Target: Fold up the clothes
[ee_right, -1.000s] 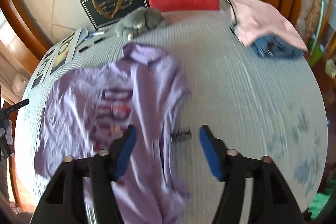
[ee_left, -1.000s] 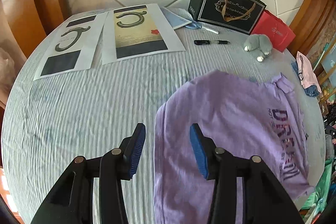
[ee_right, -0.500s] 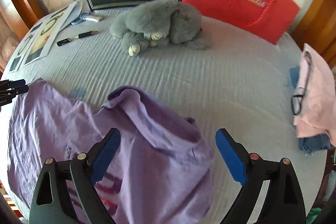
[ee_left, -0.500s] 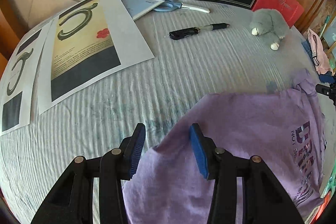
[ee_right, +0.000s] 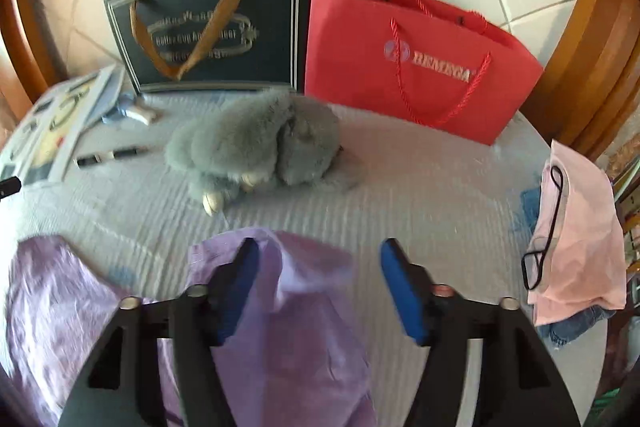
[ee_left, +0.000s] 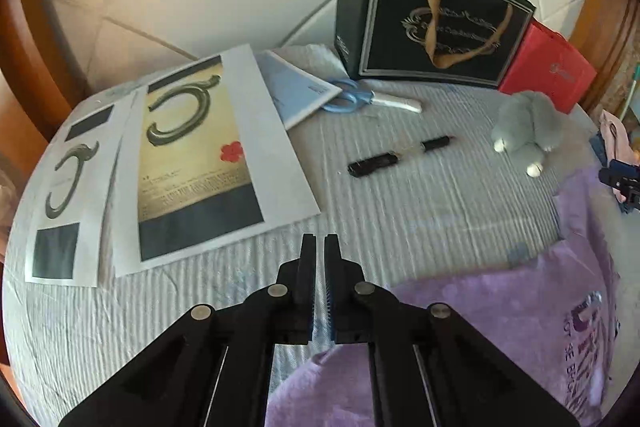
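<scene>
- across the striped grey bedcover (ee_left: pixel 420 219) lies the lilac t-shirt (ee_left: pixel 500 327), spread loosely with its printed lettering showing toward the right side of the left wrist view; in the right wrist view its bunched upper part sits just in front of the tongs.
- left gripper (ee_left: pixel 319 255): its jaws stand almost together, only a thin slit between the blue pads. the tips show nothing between them, and the shirt's edge passes under the jaws lower down, so i cannot tell whether any cloth is pinched there.
- right gripper (ee_right: pixel 318 287): jaws wide apart and holding nothing. its left pad overlaps a raised hump of lilac cloth; the right pad is over bare cover.
- handling, as a guess: thin knit, light and limp, with no stiffness. it should drape and wrinkle when lifted, and a single layer could slip out of a shallow pinch.
- where to grip: best at a seam or hem, such as shoulder or bottom corner, where the doubled fabric gives the pads more to bite.
- nearby: a grey plush toy (ee_right: pixel 260 151) just beyond the shirt, a black pen (ee_left: pixel 396 157), printed sheets (ee_left: pixel 200 159), a black gift bag (ee_right: pixel 212 27) and red gift bag (ee_right: pixel 412 59) at the headboard, and a pink garment (ee_right: pixel 576 239) at the right edge with glasses on it. a dragged sleeve could catch the toy.
</scene>
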A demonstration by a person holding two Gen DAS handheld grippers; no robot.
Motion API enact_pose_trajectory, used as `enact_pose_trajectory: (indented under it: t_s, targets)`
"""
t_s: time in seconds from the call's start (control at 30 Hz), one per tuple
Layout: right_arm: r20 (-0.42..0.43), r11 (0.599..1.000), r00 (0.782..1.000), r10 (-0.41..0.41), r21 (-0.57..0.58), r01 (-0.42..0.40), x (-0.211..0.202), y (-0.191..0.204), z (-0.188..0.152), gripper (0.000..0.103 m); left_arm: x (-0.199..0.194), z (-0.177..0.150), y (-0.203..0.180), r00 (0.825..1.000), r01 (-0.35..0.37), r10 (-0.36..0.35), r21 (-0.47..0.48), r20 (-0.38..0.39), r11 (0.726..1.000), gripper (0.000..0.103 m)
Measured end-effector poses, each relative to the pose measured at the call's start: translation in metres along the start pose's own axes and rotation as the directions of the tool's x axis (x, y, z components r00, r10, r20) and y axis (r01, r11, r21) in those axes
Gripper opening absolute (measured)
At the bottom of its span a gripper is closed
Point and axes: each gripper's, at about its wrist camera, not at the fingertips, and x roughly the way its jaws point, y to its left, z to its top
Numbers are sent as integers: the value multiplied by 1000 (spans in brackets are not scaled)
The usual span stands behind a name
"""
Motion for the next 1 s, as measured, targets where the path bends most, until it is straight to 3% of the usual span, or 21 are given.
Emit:
enact_pose_trajectory:
  t_s: [0.07, 0.17, 0.27, 0.33, 0.37, 0.43, 0.47, 0.5, 0.63, 0.67, 0.77, 0.93, 1.0]
  targets:
    - [-54, 999, 998, 13, 44, -11, 6, -8, -7, 64, 6, -13, -2, 999, 32, -32, -2, -37, 999, 9]
    - [-62, 994, 995, 73, 90, -68, -3, -16, -27, 65, 11, -30, -8, 995, 68, -68, -5, -70, 998, 15]
    - [-64, 990, 993, 101, 104, -94, -13, -17, -47, 74, 13, -45, -13, 991, 93, -94, -10, -93, 996, 27]
    - [-68, 987, 990, 122, 117, -113, -19, -15, -61, 74, 6, -57, -23, 989, 120, -118, 9, -94, 993, 27]
    - [-68, 985, 989, 132, 125, -123, -23, -14, -68, 74, 0, -63, -29, 987, 136, -133, 26, -89, 990, 27]
    - [-68, 982, 988, 142, 138, -132, -30, -10, -82, 72, -13, -75, -43, 983, 168, -163, 60, -82, 984, 9]
    - [-68, 981, 988, 140, 142, -129, -34, -7, -89, 69, -19, -82, -50, 981, 184, -178, 77, -78, 980, 6]
    - [-68, 981, 988, 142, 145, -131, -37, -5, -94, 60, -25, -88, -57, 978, 200, -193, 94, -75, 975, 4]
    - [-65, 973, 982, 175, 162, -163, -53, -1, -116, 59, -49, -113, -84, 965, 261, -253, 163, -64, 952, 4]
    - [-72, 971, 979, 192, 161, -179, -55, 1, -121, 59, -55, -119, -91, 961, 275, -268, 180, -63, 944, 8]
    - [-111, 969, 973, 204, 164, -185, -55, 4, -137, 61, -63, -134, -90, 957, 287, -278, 169, -77, 943, 35]
    - [-127, 959, 968, 217, 213, -187, -58, 0, -156, 63, -70, -156, -76, 956, 283, -271, 115, -109, 952, 36]
    - [-131, 957, 966, 222, 218, -191, -60, 1, -163, 64, -72, -145, -65, 969, 245, -238, 104, -71, 964, 38]
